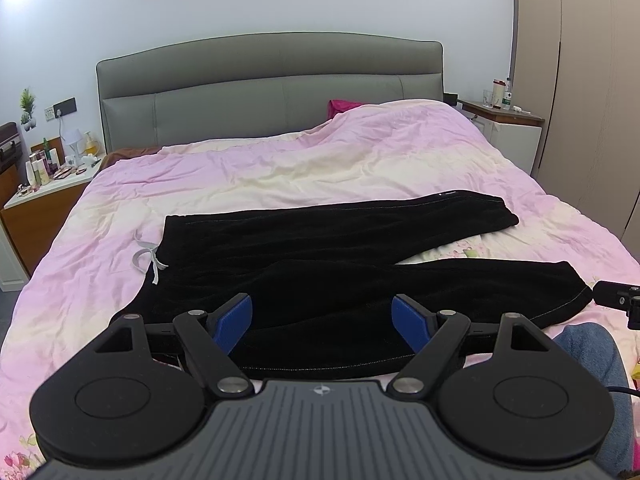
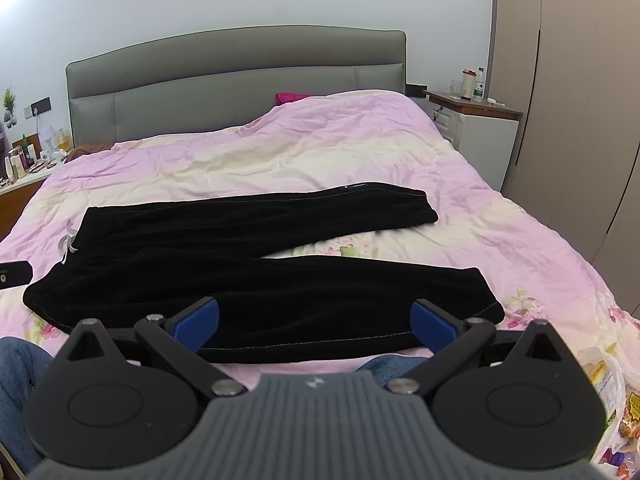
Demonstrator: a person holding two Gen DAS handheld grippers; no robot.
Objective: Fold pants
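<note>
Black pants (image 1: pixel 320 256) (image 2: pixel 240 264) lie spread flat across the pink bed cover, waist to the left with a grey drawstring (image 1: pixel 146 258), both legs pointing right in a narrow V. My left gripper (image 1: pixel 322 312) hovers open above the near leg close to the waist end, its blue pads (image 1: pixel 234 320) wide apart with nothing between them. My right gripper (image 2: pixel 316 320) is open too, over the near leg toward its cuff (image 2: pixel 486 300). A tip of the right gripper shows in the left wrist view at the right edge (image 1: pixel 616 296).
The pink quilt (image 1: pixel 320 160) covers the bed up to a grey headboard (image 1: pixel 272 84). Nightstands stand at both sides, the left one (image 1: pixel 44 192) crowded with bottles. A person's jeans-clad legs (image 2: pixel 20 368) are at the bed's near edge. A printed plastic bag (image 2: pixel 612 392) lies at the right.
</note>
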